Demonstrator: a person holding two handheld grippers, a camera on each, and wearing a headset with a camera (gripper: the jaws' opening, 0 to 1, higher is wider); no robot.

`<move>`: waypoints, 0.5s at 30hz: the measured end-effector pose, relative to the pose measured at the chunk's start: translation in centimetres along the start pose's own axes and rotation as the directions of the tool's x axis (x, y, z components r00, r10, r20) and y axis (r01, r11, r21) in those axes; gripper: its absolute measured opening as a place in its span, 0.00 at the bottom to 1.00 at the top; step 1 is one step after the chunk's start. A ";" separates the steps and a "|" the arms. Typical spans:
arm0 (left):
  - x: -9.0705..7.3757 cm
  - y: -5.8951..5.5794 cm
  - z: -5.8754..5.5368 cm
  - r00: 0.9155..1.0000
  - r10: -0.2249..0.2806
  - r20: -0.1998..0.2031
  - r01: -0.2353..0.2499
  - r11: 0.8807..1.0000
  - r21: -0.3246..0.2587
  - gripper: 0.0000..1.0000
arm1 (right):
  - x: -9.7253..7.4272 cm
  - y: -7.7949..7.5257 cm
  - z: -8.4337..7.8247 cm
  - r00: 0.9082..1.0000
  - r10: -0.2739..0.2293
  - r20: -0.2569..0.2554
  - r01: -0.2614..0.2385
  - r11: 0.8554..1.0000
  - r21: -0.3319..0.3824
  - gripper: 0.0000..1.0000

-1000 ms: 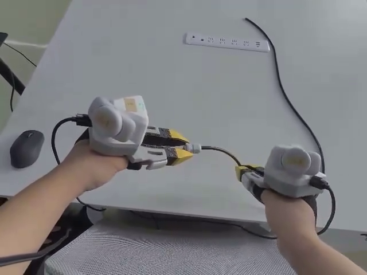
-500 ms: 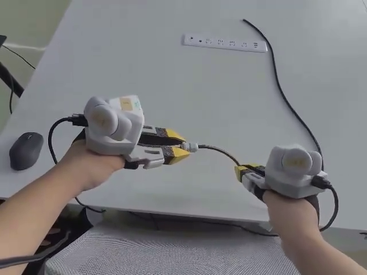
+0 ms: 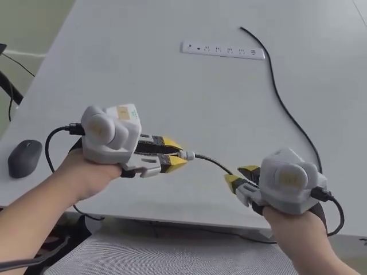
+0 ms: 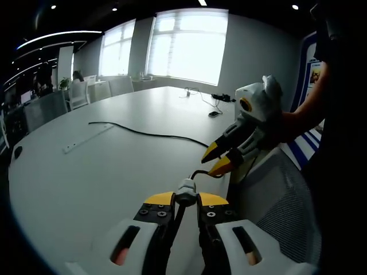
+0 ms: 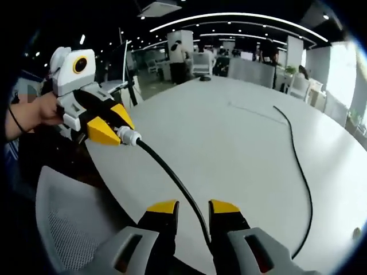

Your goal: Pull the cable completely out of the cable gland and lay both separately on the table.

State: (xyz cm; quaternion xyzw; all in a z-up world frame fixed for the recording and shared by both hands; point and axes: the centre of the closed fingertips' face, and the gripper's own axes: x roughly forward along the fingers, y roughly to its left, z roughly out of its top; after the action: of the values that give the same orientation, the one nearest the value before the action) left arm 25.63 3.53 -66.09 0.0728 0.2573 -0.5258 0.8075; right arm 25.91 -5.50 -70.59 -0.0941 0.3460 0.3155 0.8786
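Observation:
A small white cable gland sticks out of my left gripper, whose yellow-tipped jaws are shut on it above the table's near edge. From the gland a thin black cable curves right and down into my right gripper. Its jaws stand apart, and the cable runs loosely through the gap between them. In the right gripper view the gland and left gripper sit at the upper left. The left gripper view shows the right gripper at the right.
On the white table, a white power strip lies at the far side with its black cord trailing toward the right edge. A dark mouse rests at the left. A grey mesh chair seat is below the near edge.
The right gripper's jaws, together on the cable before, now stand apart. Both grippers sit slightly lower and further left in the head view.

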 end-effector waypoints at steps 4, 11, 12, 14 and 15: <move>-0.1 0.1 0.0 1.000 0.001 0.000 -0.001 1.000 0.004 0.15 | -0.2 1.1 1.9 0.999 0.026 0.018 -0.024 0.993 -0.119 0.19; -0.3 -0.1 0.0 1.000 0.001 -0.002 0.000 1.000 0.012 0.15 | 0.2 3.1 3.8 0.997 0.068 0.026 -0.059 0.963 -0.264 0.21; -0.3 -0.2 0.0 1.000 0.000 -0.002 0.000 1.000 0.011 0.15 | 0.3 3.2 4.1 0.997 0.071 0.023 -0.060 0.951 -0.303 0.21; -0.3 -0.2 0.0 1.000 0.000 -0.001 0.000 1.000 0.010 0.15 | 0.5 3.7 4.7 0.996 0.083 0.029 -0.067 0.930 -0.362 0.21; -0.3 -0.3 0.0 1.000 0.000 0.000 0.000 1.000 0.011 0.15 | 0.6 4.0 4.8 0.995 0.090 0.031 -0.072 0.926 -0.371 0.21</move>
State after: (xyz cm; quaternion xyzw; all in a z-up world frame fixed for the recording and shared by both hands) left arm 25.31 3.67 -65.90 0.0771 0.2545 -0.5271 0.8072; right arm 26.43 -0.26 -67.19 -0.2357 0.2634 0.4130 0.8393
